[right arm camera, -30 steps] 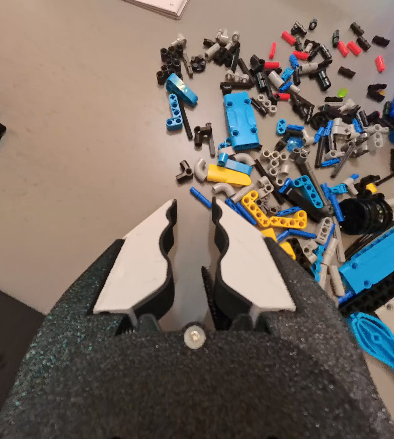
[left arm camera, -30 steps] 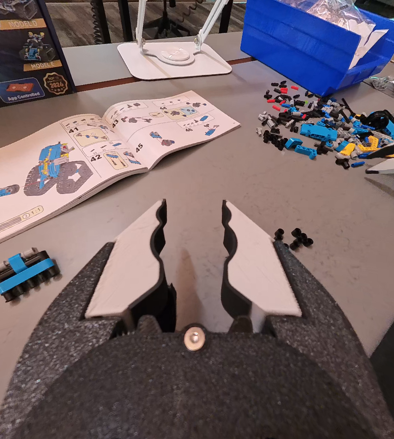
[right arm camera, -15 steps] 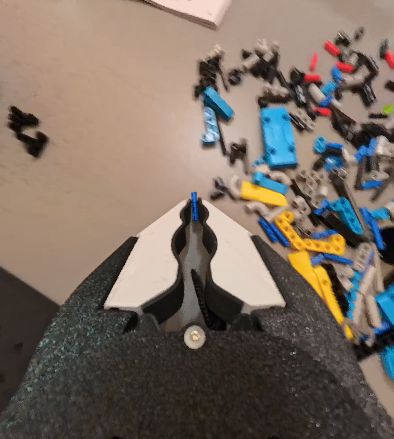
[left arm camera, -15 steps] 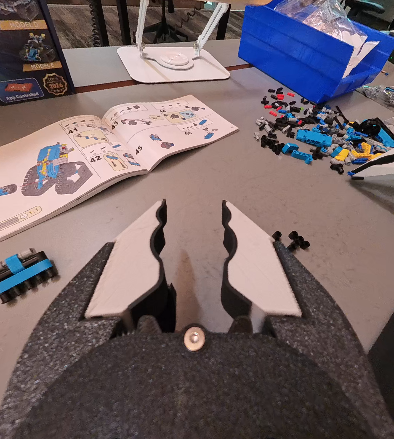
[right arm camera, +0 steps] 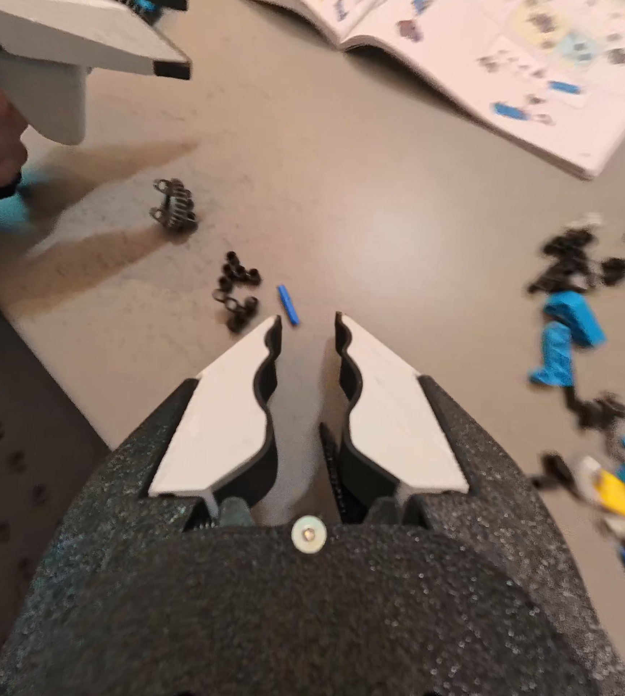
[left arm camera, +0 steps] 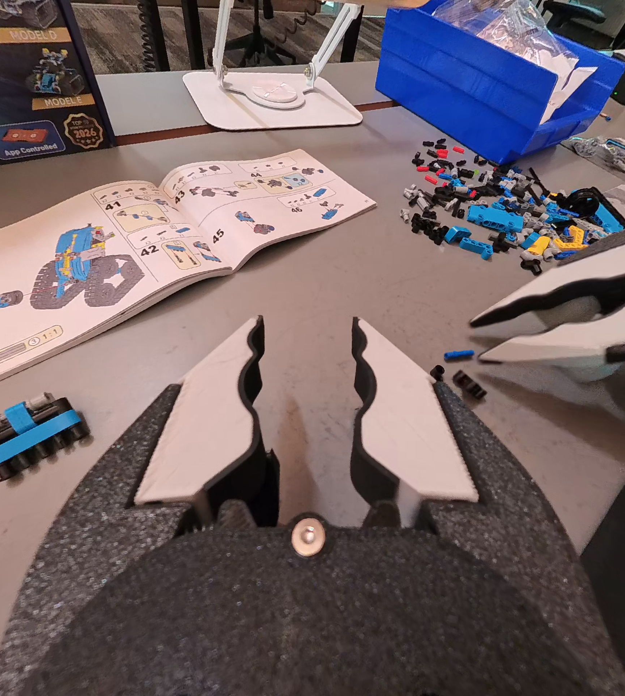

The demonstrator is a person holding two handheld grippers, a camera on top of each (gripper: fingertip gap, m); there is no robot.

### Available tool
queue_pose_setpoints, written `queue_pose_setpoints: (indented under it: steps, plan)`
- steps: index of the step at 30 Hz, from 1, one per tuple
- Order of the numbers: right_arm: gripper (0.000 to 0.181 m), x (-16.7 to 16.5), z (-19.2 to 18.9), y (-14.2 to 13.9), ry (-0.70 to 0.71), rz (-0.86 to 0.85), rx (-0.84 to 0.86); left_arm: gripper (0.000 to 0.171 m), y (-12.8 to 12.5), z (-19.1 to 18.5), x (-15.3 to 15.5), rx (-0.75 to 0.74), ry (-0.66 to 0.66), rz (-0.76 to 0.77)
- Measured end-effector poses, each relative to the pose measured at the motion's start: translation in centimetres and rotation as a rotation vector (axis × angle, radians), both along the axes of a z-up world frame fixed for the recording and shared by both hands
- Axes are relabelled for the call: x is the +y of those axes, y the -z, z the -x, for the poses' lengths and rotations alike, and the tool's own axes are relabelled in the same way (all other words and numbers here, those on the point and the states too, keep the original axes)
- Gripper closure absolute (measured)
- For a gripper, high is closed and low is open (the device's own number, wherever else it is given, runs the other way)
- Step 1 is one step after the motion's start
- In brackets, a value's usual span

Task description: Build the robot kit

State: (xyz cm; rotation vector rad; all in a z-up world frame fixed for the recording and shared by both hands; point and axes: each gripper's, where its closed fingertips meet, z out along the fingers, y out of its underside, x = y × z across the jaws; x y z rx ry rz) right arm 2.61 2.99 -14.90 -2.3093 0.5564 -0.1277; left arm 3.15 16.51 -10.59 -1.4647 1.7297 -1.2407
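Observation:
My right gripper [right arm camera: 308,318] is open and empty, low over the grey table. A small blue pin [right arm camera: 288,304] lies loose just ahead of its left fingertip, beside a cluster of small black connectors [right arm camera: 236,290]. In the left wrist view the right gripper [left arm camera: 476,341] comes in from the right, and the blue pin [left arm camera: 458,354] lies just off its tips. My left gripper [left arm camera: 307,324] is open and empty, hovering over bare table. A small black-and-blue assembly [left arm camera: 30,437] sits to its left.
An open instruction booklet [left arm camera: 145,241] lies at the left-centre. A pile of loose blue, black, grey, yellow and red parts [left arm camera: 507,218] lies at the right, before a blue bin [left arm camera: 491,79]. A white stand base [left arm camera: 269,98] and a dark box [left arm camera: 28,75] stand at the back.
My right gripper carried the blue pin from the parts pile leftward to the black connectors, opened and let it go on the table. The left gripper has stayed in place, open.

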Motion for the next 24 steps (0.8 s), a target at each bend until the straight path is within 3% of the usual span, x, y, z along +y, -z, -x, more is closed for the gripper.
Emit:
queue_pose_setpoints:
  steps: [4,6,8,11,20,24]
  plan:
    - [0.161,-9.3,-4.4,-1.4,0.241,0.019,-0.070,0.125,-0.1,0.0,-0.1,0.000,0.004,0.008]
    - [0.162,-14.8,-6.3,-0.1,0.369,0.087,-0.069,0.125,0.0,0.0,-0.2,0.003,0.007,0.008]
    - [0.160,-18.2,-7.1,0.6,0.437,0.122,-0.074,0.125,0.0,0.0,-0.2,0.003,0.006,0.003]
    - [0.160,-18.9,-7.6,0.0,0.460,0.067,-0.082,0.125,0.1,0.0,0.0,0.005,0.001,0.000]
    - [0.162,-17.9,-8.0,1.0,0.396,0.109,-0.068,0.125,0.2,-0.1,0.1,0.007,-0.007,-0.008]
    - [0.175,-17.4,-7.4,1.3,0.355,0.137,-0.064,0.125,0.2,-0.1,0.2,0.006,-0.009,-0.010]
